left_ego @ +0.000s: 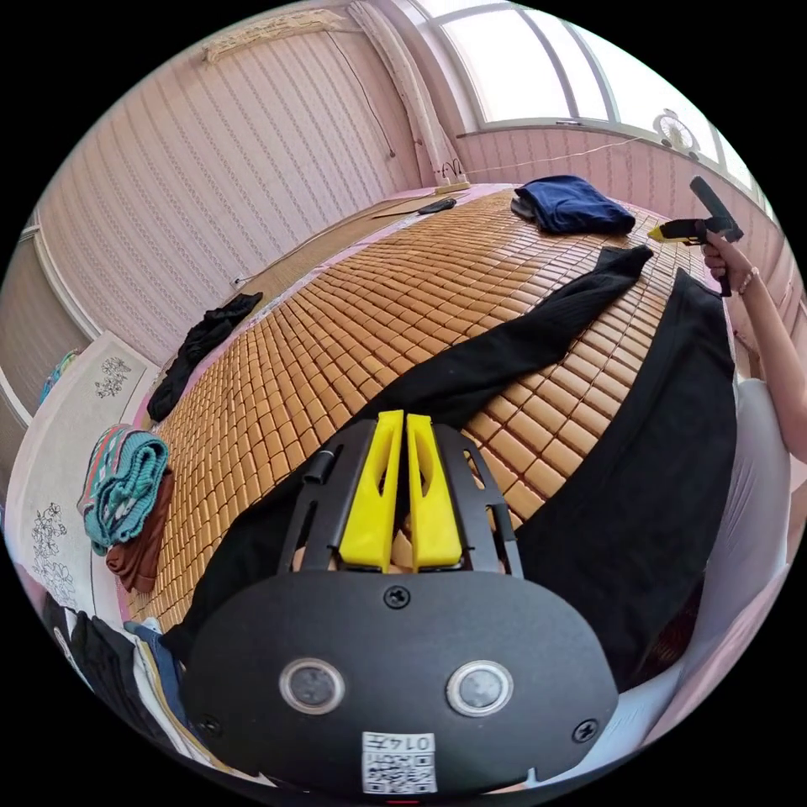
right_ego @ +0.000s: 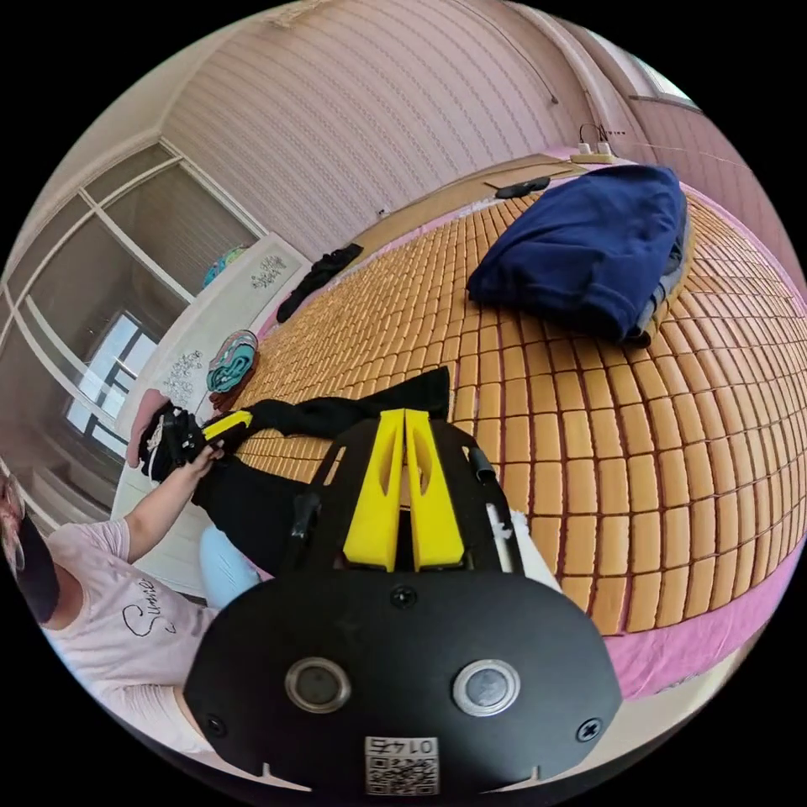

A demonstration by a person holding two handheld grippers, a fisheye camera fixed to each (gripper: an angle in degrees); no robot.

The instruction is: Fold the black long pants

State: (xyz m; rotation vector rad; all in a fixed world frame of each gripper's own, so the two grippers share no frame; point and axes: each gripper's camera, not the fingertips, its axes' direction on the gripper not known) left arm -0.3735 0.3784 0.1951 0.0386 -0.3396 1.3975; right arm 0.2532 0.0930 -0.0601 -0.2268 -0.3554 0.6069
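The black long pants (left_ego: 639,471) lie spread on a bamboo mat (left_ego: 378,286), one leg reaching far across it and the other running beside the person. My left gripper (left_ego: 403,414) is shut, its yellow tips at the edge of the cloth near the crotch; I see no cloth between the jaws. A hand holds it (right_ego: 229,423) against the pants (right_ego: 336,416). My right gripper (right_ego: 404,412) is shut with nothing in it, just short of a leg end. It is held in the air (left_ego: 672,233) beyond the leg ends.
A folded navy garment (right_ego: 588,244) sits on the mat (right_ego: 672,437) past the leg ends. A teal and brown pile (left_ego: 126,487) and a dark garment (left_ego: 202,336) lie at the mat's far edge. The person (right_ego: 109,622) sits at its near edge.
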